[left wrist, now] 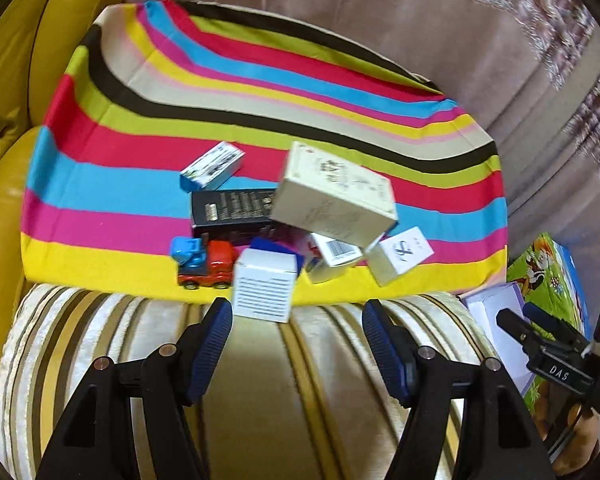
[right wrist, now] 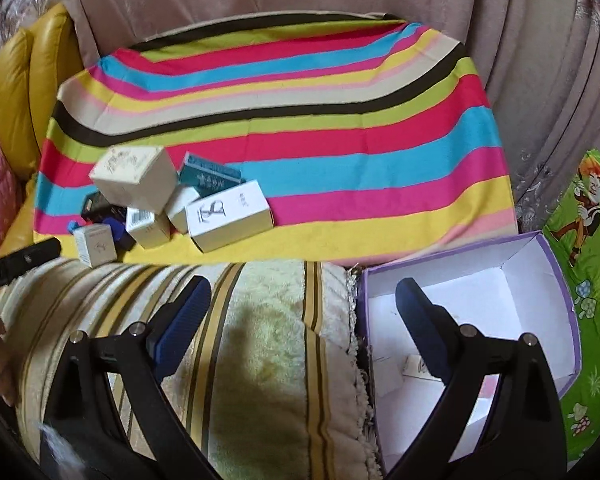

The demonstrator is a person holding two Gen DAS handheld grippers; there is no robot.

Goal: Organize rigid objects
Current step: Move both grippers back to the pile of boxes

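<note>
While you hold both tools above the cream striped cushion (left wrist: 260, 380), your left gripper (left wrist: 297, 312) has its blue pads spread with nothing between them; its fingers hang just short of the pile, and the small white box with lined print (left wrist: 263, 287) sits just ahead of the left pad, though you cannot tell whether it touches.

On the striped cloth (left wrist: 260, 92), from left to right, you see a red and blue toy truck (left wrist: 204, 262), a blue-and-white carton (left wrist: 212, 166) behind it, a black box (left wrist: 234, 208), then the large cream box (left wrist: 334, 194) tilted on top of the heap. Beside that lie a barcode box (left wrist: 334, 256) and a white box with a black symbol (left wrist: 400, 254), all touching or overlapping near the cloth's front edge.

Further right, your right gripper (right wrist: 303, 312) is also wide apart and empty. Its left finger hovers over the cushion, while its right finger (right wrist: 422, 320) hangs over the open purple-edged box (right wrist: 556, 280), which rests beside the cushion on a green cartoon-print sheet (right wrist: 592, 220). A small white item (right wrist: 414, 366) lies inside that box.
</note>
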